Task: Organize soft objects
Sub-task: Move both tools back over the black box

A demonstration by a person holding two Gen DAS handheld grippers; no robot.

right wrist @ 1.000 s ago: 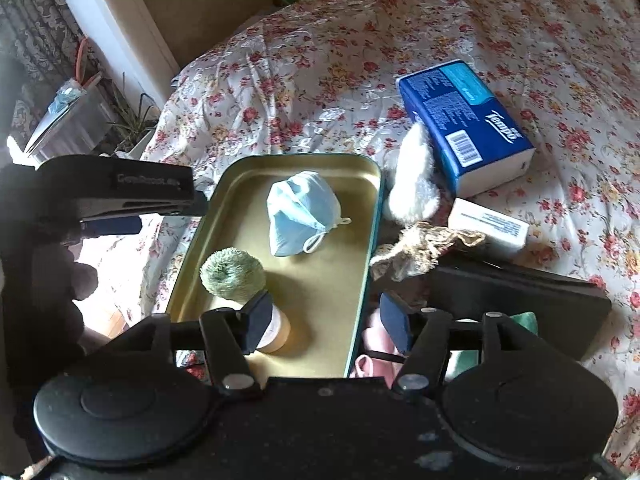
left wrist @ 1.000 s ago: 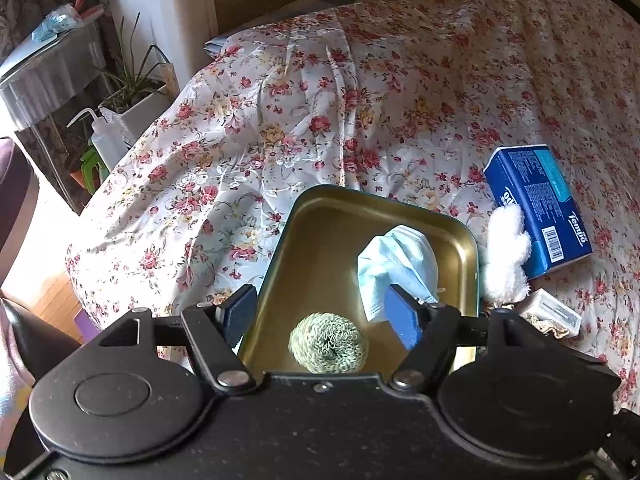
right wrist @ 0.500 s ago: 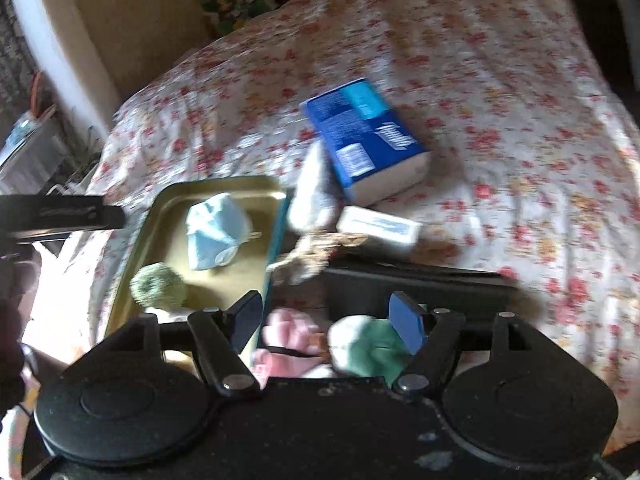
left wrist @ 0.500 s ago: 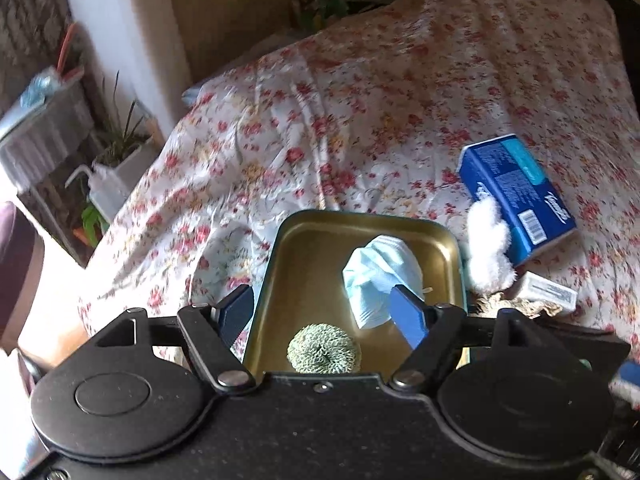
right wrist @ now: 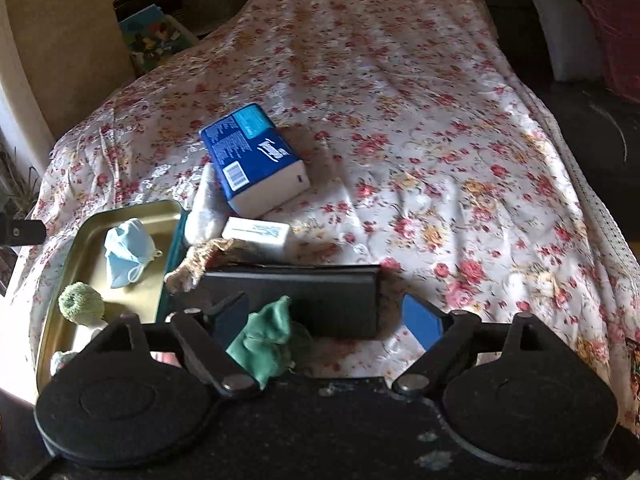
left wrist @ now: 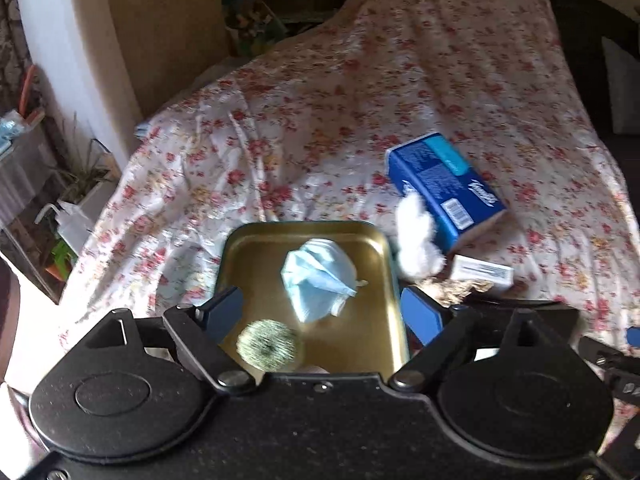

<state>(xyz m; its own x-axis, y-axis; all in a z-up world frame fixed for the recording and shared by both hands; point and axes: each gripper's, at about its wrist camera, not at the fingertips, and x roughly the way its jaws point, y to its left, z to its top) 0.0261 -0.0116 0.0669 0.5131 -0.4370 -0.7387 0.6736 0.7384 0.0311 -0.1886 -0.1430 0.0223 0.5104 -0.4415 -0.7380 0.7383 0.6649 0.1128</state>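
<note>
On the flowered bed (right wrist: 400, 120), a green cloth (right wrist: 264, 344) is seen just inside the near-left finger of the right gripper (right wrist: 326, 320), whose jaws have just been opening wide and hold nothing.

The tray (left wrist: 240, 256) looked like brassy, dully shining metal; the mask (left wrist: 316, 276) was soft pleated fabric; the floral bedspread (right wrist: 400, 120) had a faint satin sheen.
</note>
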